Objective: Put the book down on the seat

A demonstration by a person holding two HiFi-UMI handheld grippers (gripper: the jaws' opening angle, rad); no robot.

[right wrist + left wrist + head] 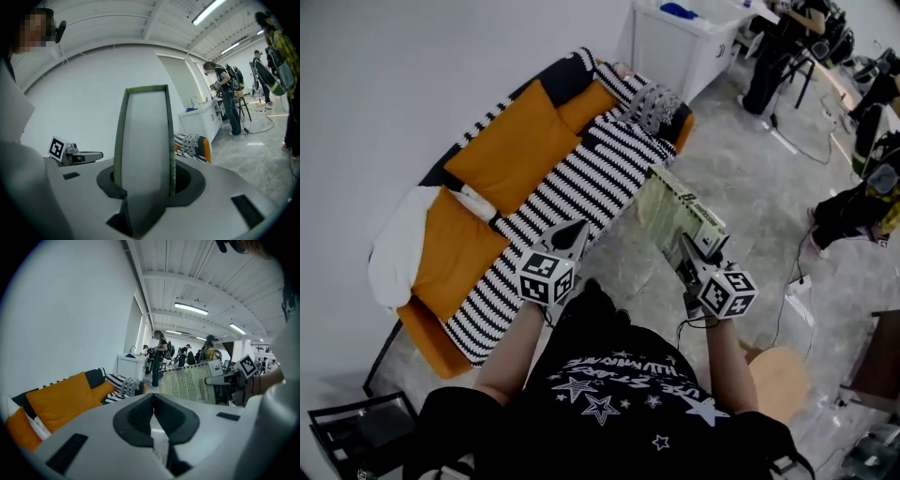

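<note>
Grey pads of the right claw (143, 183) pinch the book (143, 140) by its near end, so this claw is closed on it. The left claw (153, 411) is pressed together and holds nothing.

The book is up in the air, over the floor (741, 178), just off the front edge of the sofa (502, 141). It is not on the sofa yet. Its long side points away from the person and runs along the sofa's front edge toward the sofa's far end. Its flat printed face is turned toward the sofa.

The striped seat (581, 183) lies to the left of the book. The left claw is nearer the sofa, right at its front edge, but the right claw has the book. I think the book must go sideways over the seat, then down flat.
</note>
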